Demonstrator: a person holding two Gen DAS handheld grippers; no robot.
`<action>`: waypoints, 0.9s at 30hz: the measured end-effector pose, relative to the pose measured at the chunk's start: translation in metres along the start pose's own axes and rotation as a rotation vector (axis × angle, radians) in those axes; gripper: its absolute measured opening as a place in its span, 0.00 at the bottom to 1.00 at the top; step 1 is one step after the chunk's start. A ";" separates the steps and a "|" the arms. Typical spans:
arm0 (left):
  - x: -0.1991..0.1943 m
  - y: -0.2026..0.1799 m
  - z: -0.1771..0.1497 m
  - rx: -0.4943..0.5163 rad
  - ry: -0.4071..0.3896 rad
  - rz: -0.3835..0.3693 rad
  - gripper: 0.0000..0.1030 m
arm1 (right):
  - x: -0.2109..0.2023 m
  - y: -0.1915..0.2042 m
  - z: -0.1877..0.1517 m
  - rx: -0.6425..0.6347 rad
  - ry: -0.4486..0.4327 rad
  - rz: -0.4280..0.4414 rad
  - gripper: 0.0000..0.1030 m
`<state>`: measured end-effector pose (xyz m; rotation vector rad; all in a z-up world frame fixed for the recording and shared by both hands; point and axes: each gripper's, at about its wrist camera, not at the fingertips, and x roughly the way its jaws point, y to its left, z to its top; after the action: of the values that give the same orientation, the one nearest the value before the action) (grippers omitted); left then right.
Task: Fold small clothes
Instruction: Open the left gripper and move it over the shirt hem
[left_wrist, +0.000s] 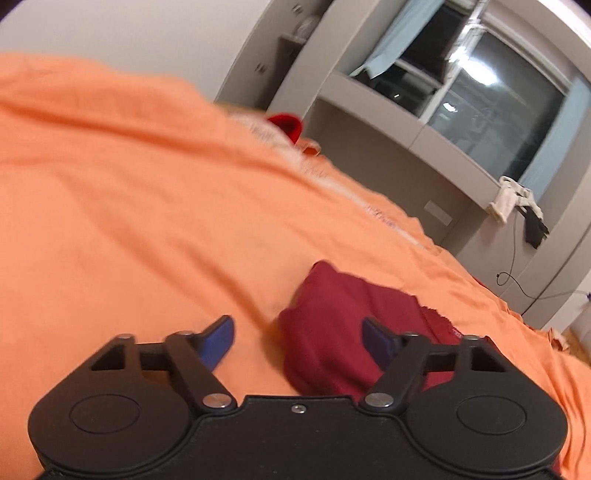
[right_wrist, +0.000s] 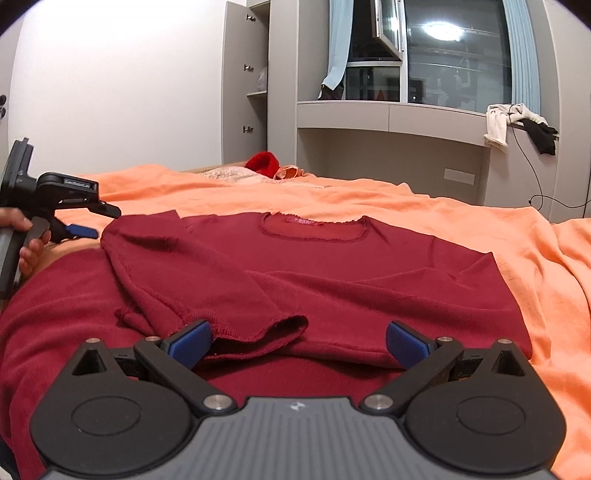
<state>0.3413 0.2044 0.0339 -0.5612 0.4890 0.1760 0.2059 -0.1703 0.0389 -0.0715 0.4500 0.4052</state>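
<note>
A dark red sweater (right_wrist: 332, 266) lies flat on the orange bedspread (right_wrist: 480, 221), collar toward the far side. Its left sleeve (right_wrist: 192, 280) is folded across the body, its cuff close in front of my right gripper (right_wrist: 299, 343). The right gripper is open and empty, low over the sweater's near part. My left gripper (left_wrist: 297, 341) is open and empty, above the bedspread (left_wrist: 129, 203) at the sweater's edge (left_wrist: 332, 332). It also shows in the right wrist view (right_wrist: 83, 230), at the sweater's left side, held by a hand.
A bright red item (right_wrist: 263, 162) and pale cloth (right_wrist: 229, 172) lie at the bed's far end. Grey cabinets, a window ledge (right_wrist: 391, 114) with white and black garments (right_wrist: 517, 125) and a hanging cable stand behind the bed.
</note>
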 end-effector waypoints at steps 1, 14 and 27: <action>0.003 0.001 0.000 -0.004 0.008 -0.001 0.62 | 0.000 0.000 0.000 -0.004 0.004 0.001 1.00; 0.017 -0.010 -0.012 0.092 0.046 0.128 0.06 | 0.006 0.002 -0.007 -0.041 0.077 0.001 1.00; -0.008 -0.016 -0.012 0.071 0.002 0.085 0.74 | -0.013 -0.001 -0.009 -0.047 0.037 0.001 1.00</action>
<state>0.3340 0.1843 0.0361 -0.4713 0.5195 0.2376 0.1923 -0.1775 0.0359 -0.1242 0.4767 0.4157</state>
